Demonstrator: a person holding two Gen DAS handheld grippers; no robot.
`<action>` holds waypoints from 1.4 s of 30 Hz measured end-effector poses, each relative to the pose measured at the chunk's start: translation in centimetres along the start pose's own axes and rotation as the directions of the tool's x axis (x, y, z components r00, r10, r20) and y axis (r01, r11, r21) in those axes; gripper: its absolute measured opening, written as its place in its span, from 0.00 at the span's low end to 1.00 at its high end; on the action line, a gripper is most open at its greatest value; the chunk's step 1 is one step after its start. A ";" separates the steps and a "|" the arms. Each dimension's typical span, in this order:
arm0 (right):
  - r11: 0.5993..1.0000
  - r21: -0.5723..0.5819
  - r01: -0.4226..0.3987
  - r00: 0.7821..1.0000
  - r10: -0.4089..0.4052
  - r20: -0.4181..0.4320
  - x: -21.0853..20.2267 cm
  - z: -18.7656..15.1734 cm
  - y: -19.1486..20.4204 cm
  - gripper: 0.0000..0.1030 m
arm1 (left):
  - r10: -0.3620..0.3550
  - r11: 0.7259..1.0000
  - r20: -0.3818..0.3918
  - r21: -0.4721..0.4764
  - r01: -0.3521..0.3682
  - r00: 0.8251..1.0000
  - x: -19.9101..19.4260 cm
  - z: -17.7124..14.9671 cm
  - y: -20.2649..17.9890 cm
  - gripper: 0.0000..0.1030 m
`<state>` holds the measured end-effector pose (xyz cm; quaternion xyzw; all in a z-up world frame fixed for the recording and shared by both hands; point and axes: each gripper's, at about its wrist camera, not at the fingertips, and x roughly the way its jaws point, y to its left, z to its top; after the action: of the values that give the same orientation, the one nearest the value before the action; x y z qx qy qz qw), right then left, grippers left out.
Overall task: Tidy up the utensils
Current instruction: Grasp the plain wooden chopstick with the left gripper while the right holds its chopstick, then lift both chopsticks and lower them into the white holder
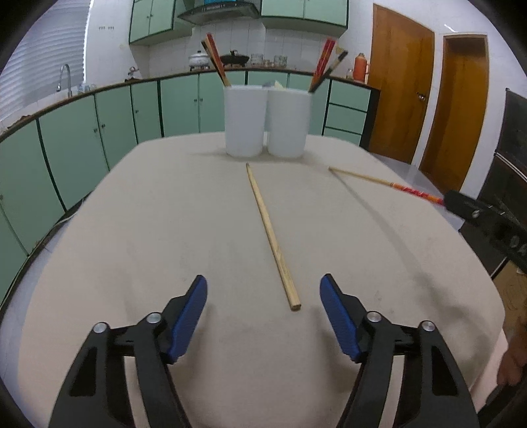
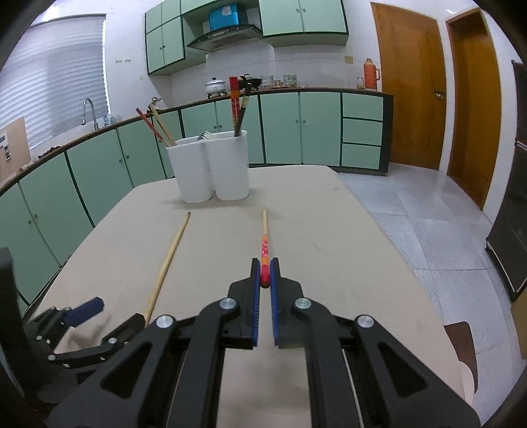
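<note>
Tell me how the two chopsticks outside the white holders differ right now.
The plain chopstick is bare wood end to end; the red-handled chopstick has a red patterned top. The plain one lies free on the table ahead of the open left gripper; the red-handled one is clamped at its red end by the right gripper. Both are slim, tapered sticks.

A kitchen surrounds the beige tabletop (image 2: 329, 230). Mint-green base cabinets (image 2: 296, 128) with dark trim run along the far side under a dark counter, and matching wall cabinets (image 2: 303, 16) flank a range hood (image 2: 224, 36). White tiles cover the wall behind. A window with closed blinds (image 2: 52, 79) sits at the left, above a sink with a curved faucet (image 2: 89, 112). Two wooden doors (image 2: 408, 82) stand at the right, and the floor (image 2: 428, 224) is pale grey tile.
</note>
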<state>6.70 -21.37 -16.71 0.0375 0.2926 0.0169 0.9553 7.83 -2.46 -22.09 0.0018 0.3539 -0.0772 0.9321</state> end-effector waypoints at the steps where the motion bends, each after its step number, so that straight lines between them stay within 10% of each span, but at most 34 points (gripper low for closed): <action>1: 1.000 0.002 0.000 1.000 0.000 -0.001 0.0 0.0 -0.1 0.05 | 0.004 1.000 -0.005 0.001 -0.004 1.000 0.3 -0.1 -0.1 0.61; 15: 1.000 0.017 -0.011 1.000 0.011 -0.015 0.0 -0.5 -0.6 0.05 | 0.037 0.998 -0.035 0.042 -0.035 0.999 1.3 -0.1 -1.2 0.07; 42: 0.997 -0.071 -0.025 0.989 0.035 0.141 -3.4 6.9 0.0 0.05 | -0.016 0.999 0.253 0.053 0.002 0.967 -8.9 9.5 -0.5 0.06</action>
<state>7.77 -21.98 -9.11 0.0101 0.2224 0.0385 0.9741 7.50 -2.26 -9.07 0.0146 0.2298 -0.0903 0.9689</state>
